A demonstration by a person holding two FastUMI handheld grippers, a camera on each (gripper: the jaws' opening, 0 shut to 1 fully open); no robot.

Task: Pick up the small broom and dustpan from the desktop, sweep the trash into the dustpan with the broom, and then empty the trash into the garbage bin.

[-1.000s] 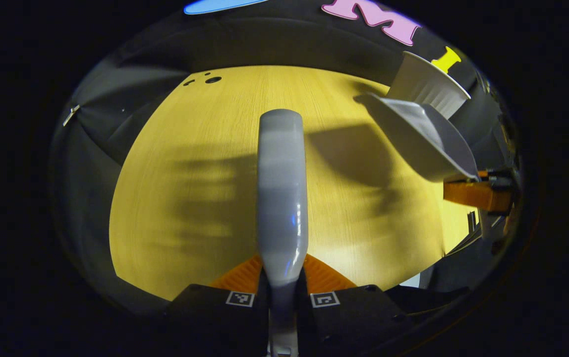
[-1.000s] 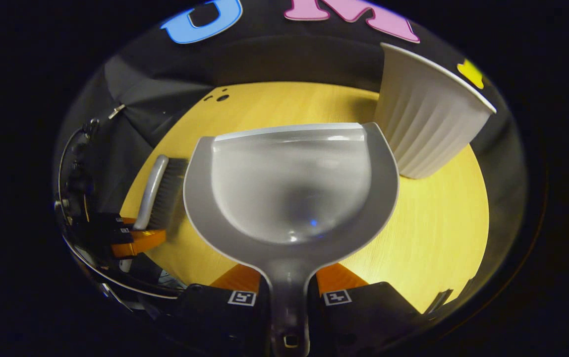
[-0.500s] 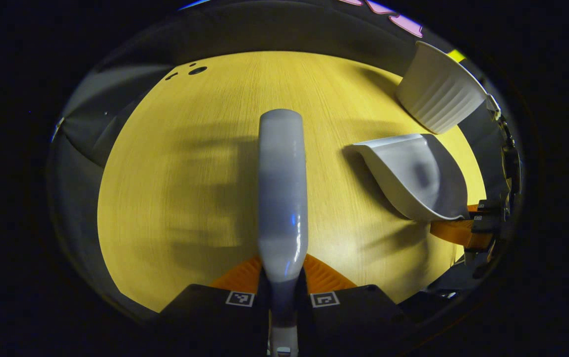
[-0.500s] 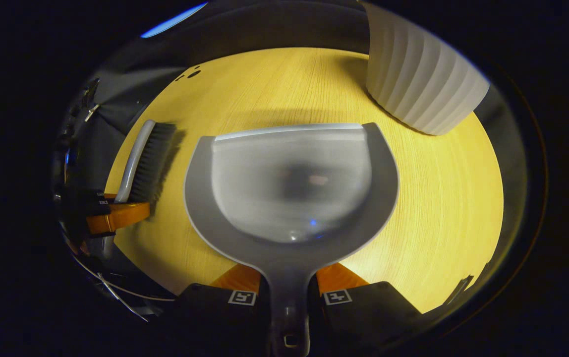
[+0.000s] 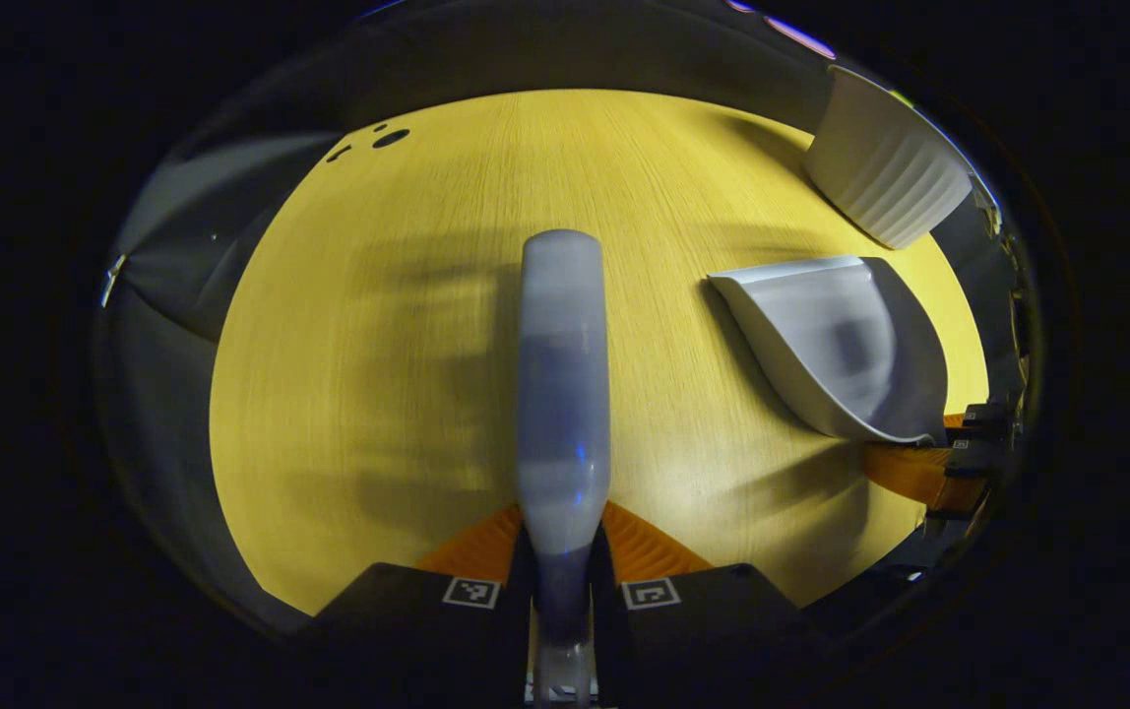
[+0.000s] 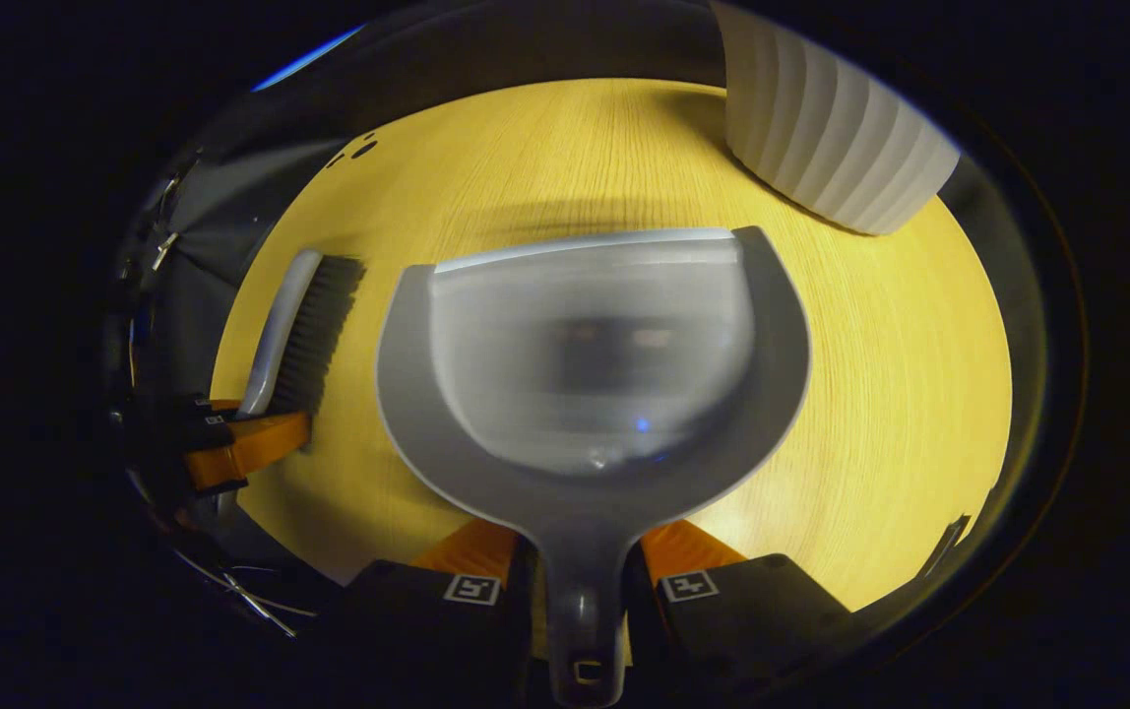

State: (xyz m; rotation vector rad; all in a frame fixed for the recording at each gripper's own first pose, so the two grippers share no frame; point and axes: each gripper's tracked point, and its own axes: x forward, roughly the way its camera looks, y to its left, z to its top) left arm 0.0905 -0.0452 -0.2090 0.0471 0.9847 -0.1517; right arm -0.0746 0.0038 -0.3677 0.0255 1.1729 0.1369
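1. Gripping the broom (image 5: 563, 394) by its handle, the left gripper (image 5: 561, 551) has its jaws closed on either side of it, and the broom's grey back runs straight ahead over the yellow wooden worktop (image 5: 408, 325).
2. In the right gripper view the same broom (image 6: 294, 330) shows from the side at the left, bristles facing the dustpan, held low over the worktop; whether the bristles touch it cannot be told.
3. The right gripper (image 6: 580, 576) has its jaws closed on the dustpan (image 6: 590, 364) handle, with the pan's open mouth pointing forward and its lip near the worktop.
4. The pan looks empty inside.
5. The white ribbed bin (image 6: 826, 138) stands on the worktop beyond the dustpan, to its right, apart from it.
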